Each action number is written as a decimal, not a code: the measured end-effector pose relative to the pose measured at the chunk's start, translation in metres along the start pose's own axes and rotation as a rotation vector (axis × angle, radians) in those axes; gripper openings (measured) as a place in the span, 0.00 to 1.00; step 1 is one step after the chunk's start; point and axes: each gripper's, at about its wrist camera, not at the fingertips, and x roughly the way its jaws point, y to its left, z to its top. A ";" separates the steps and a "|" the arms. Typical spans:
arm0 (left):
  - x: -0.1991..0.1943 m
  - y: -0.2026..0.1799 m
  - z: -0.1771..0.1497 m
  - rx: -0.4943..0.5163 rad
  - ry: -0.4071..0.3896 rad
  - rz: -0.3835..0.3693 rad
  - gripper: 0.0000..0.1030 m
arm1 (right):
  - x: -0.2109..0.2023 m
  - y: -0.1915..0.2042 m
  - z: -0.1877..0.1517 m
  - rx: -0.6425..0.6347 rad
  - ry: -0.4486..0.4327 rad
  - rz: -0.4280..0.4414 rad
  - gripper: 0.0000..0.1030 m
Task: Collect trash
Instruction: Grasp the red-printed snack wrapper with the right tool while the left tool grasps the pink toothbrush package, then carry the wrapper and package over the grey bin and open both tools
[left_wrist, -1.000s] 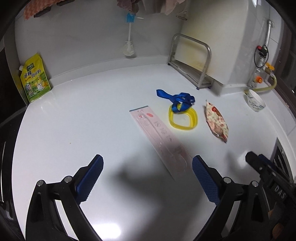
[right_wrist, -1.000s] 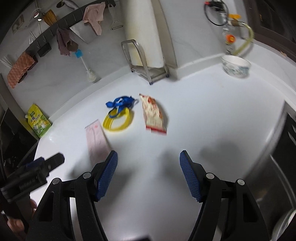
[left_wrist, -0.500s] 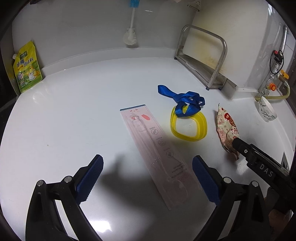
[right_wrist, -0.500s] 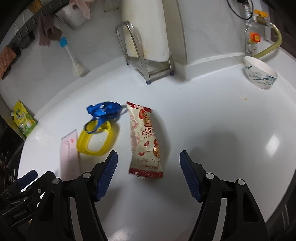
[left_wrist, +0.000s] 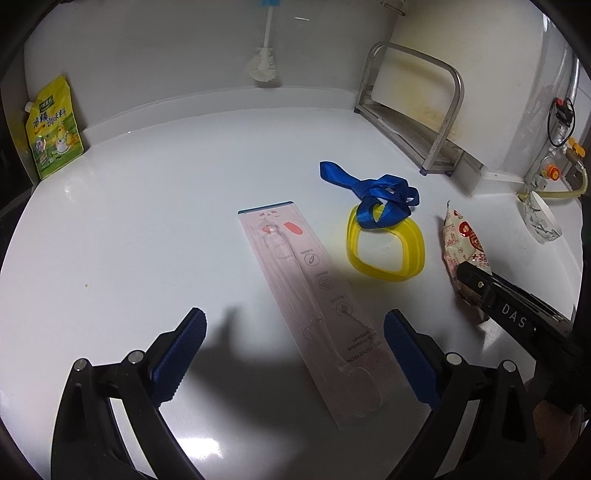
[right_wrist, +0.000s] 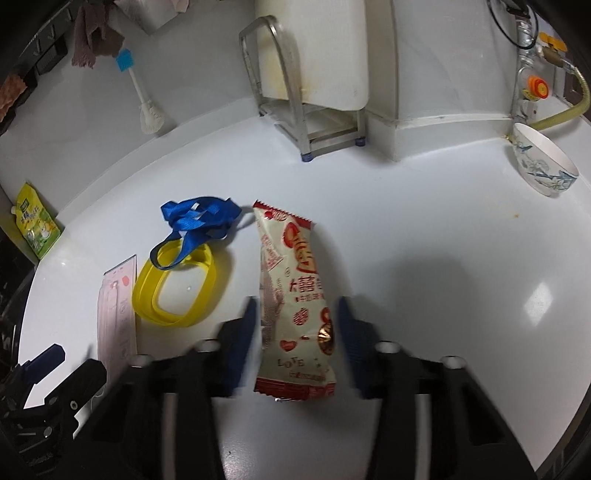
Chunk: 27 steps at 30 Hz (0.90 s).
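A cream and red snack wrapper (right_wrist: 295, 295) lies flat on the white counter (right_wrist: 424, 240). My right gripper (right_wrist: 295, 332) is open, its blue pads on either side of the wrapper's near half, a gap showing on each side. A long pink toothbrush package (left_wrist: 314, 306) lies on the counter; my left gripper (left_wrist: 293, 354) is open and its near end lies between the fingers. A yellow plastic ring (left_wrist: 386, 245) with a blue strap (left_wrist: 373, 190) sits between package and wrapper (left_wrist: 461, 240). The right gripper's finger (left_wrist: 498, 299) shows over the wrapper.
A metal rack (left_wrist: 413, 107) and a white appliance (right_wrist: 314, 55) stand at the back. A patterned bowl (right_wrist: 543, 162) sits at the far right by a gas valve (right_wrist: 535, 85). A yellow-green pouch (left_wrist: 51, 125) leans on the back left wall. A brush (left_wrist: 262, 66) hangs on the wall.
My right gripper has moved forward and down over the wrapper, and its fingers have narrowed around it. My left gripper has moved closer to the pink package.
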 end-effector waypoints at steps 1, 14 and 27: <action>0.001 0.000 0.000 -0.004 0.002 -0.004 0.92 | -0.001 0.001 -0.001 -0.004 -0.006 0.003 0.31; 0.028 -0.007 0.004 -0.004 0.052 0.101 0.93 | -0.023 -0.014 -0.012 0.070 -0.037 0.019 0.30; 0.029 -0.025 0.006 0.123 0.028 0.051 0.54 | -0.027 -0.011 -0.021 0.094 -0.035 0.035 0.30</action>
